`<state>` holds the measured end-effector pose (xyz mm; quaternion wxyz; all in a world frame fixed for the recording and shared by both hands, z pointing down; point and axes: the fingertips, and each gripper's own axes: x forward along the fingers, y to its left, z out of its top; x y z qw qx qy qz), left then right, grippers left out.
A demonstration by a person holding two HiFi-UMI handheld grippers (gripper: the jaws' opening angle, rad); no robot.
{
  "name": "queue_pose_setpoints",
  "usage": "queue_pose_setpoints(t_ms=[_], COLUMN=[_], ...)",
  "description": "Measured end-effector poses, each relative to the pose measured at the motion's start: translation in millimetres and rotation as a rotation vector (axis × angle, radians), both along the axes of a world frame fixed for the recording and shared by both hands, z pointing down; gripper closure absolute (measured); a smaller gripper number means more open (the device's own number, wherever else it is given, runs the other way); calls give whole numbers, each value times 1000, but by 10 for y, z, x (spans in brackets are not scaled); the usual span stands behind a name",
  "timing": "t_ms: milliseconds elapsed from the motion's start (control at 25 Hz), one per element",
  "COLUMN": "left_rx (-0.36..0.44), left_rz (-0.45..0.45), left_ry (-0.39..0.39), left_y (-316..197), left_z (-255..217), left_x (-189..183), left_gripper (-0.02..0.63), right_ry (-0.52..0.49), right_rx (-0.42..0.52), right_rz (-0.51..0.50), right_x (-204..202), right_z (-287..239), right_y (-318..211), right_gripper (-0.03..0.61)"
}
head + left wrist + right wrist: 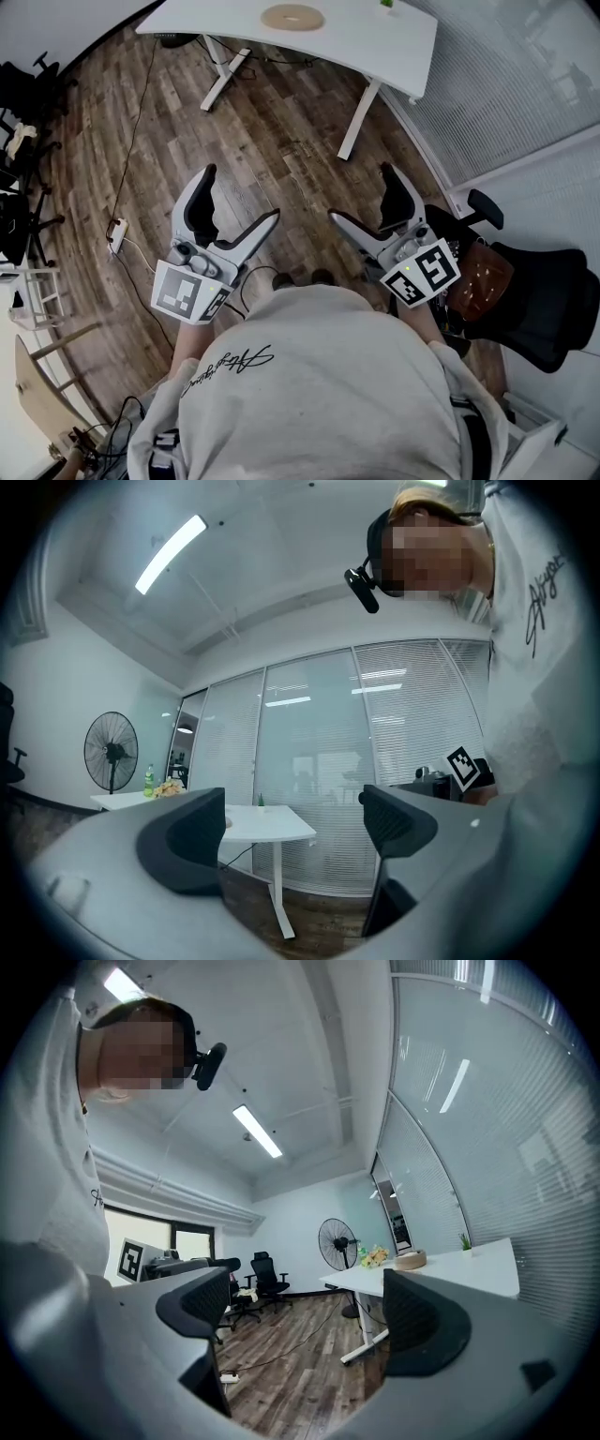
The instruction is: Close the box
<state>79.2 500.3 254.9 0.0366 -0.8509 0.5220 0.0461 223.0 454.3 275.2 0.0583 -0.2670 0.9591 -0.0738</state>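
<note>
The wooden floor point(281, 141) fills most of the head view, and no box lies on it. The box shows in none of the three views, so I cannot say where it stands. The white desk point(356, 42) is well apart from the person, at the top of this view. It carries only a flat brown ring point(292, 17), perhaps a roll of tape, and a small green thing point(386, 6) at its far edge. A black office chair point(548, 300) is just beside the person on the right side.

In my judgement the closing is not under way at this moment. Both grippers are held in the air in front of the body, above bare floor, near nothing they could work on. It looks like a waiting pose, before the task or after it; which one I cannot tell.

The left gripper point(241, 195) and the right gripper point(361, 192) are held about level, at nearly the same height, and turned a little toward each other. The fingers point(183, 841) of the left one stand wide apart, with only the far room between them. Those of the right one are spread as wide and also hold nothing.
</note>
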Motion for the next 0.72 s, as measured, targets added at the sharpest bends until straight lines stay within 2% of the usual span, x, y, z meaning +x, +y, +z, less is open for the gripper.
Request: queue_pose_setpoints(t_ms=[120, 360, 720], left_rx=[-5, 4, -18], left_rz=[9, 26, 35], left_ry=[-3, -10, 4], left_y=[53, 184, 93], left_z=[19, 56, 201], left_x=[-87, -321, -451], left_gripper=[167, 167, 167], right_ry=[-1, 26, 55], right_rx=[-4, 48, 35], right_rz=[-5, 17, 31], right_x=[-121, -299, -394], right_z=[19, 19, 140], right_y=[82, 221, 132], right_gripper=[80, 80, 80])
